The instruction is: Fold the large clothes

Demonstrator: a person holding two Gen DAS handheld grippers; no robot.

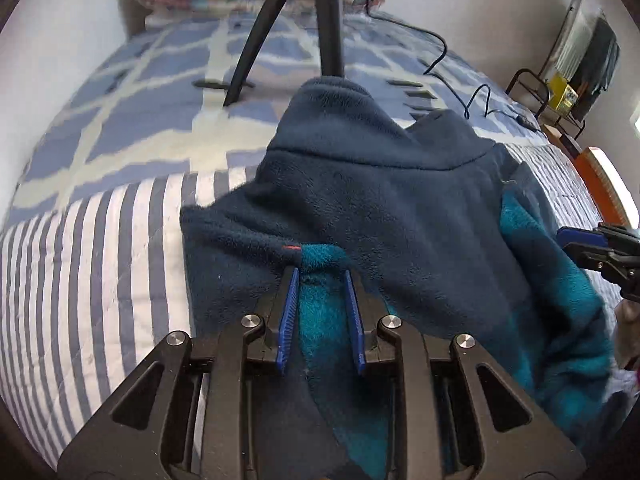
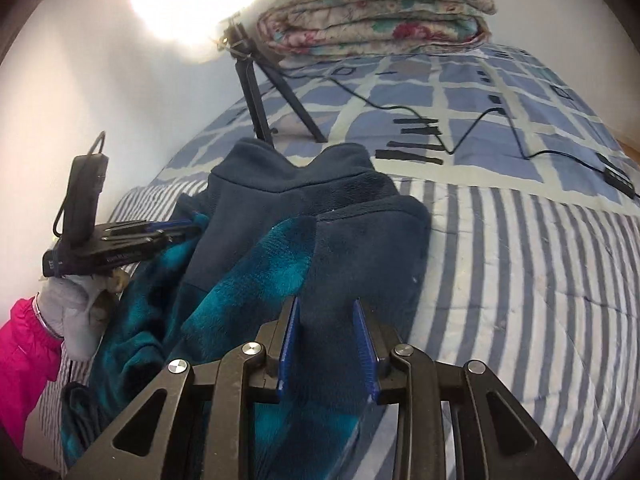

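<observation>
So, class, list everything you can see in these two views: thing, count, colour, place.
fleece jacket: one, navy and teal, on the bed
striped quilt: one, white and grey, under the jacket
checked bedspread: one, blue and cream, far half of bed
folded floral quilt: one, pink and green, at the bed's far end
tripod: one, black, behind the jacket
cable: black, across the bedspread
left gripper: black, blue pads, fleece between them
right gripper: same, fleece between them
</observation>
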